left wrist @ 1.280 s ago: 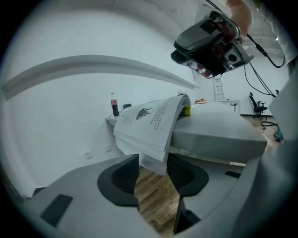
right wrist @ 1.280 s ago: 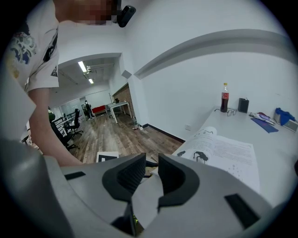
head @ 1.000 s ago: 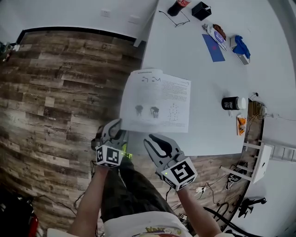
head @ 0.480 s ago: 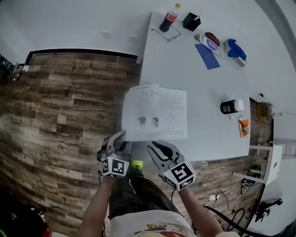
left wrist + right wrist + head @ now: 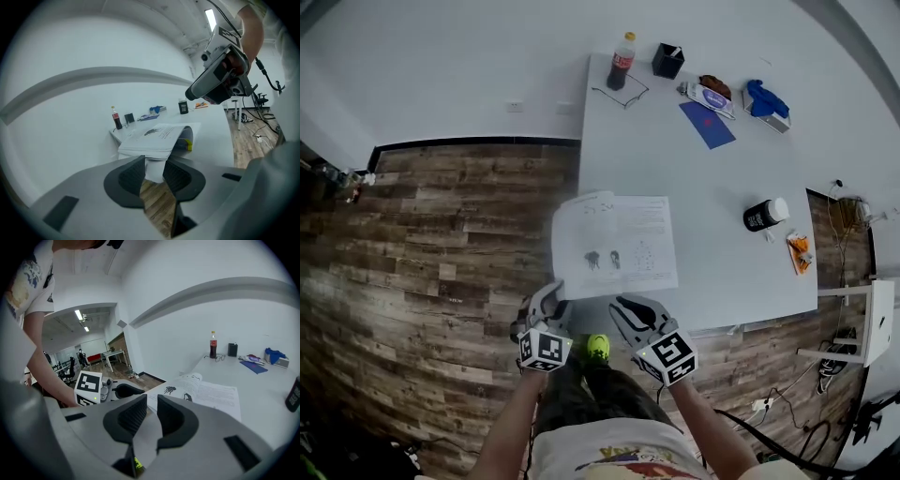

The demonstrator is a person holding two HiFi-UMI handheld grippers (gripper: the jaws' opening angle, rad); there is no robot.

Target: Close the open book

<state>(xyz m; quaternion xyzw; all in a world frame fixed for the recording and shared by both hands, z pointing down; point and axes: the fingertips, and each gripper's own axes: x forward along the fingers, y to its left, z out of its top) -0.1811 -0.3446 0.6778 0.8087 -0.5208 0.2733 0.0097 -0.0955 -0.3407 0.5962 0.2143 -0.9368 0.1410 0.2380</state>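
Note:
The open book [image 5: 614,246] lies flat, printed pages up, on the white table [image 5: 712,178], and its left side sticks out over the table's left edge. Both grippers hover short of the table's near edge, apart from the book. My left gripper [image 5: 547,306] is below the book's near-left corner, its jaws narrowly open with nothing between them. The left gripper view shows the book [image 5: 157,138] past this gripper [image 5: 153,165]. My right gripper [image 5: 634,309] is below the book's near edge, also open and holding nothing. In the right gripper view the book [image 5: 201,390] lies beyond this gripper [image 5: 151,401].
At the table's far end stand a cola bottle [image 5: 622,61], glasses [image 5: 619,94], a black pen holder [image 5: 667,60], a blue notebook [image 5: 708,124] and a blue cloth [image 5: 766,98]. A black jar [image 5: 762,215] is at the right. Wooden floor [image 5: 441,244] lies to the left.
Both grippers have drawn back from the book's near edge toward the person and risen. The left gripper's jaws have narrowed a little. The book has not moved.

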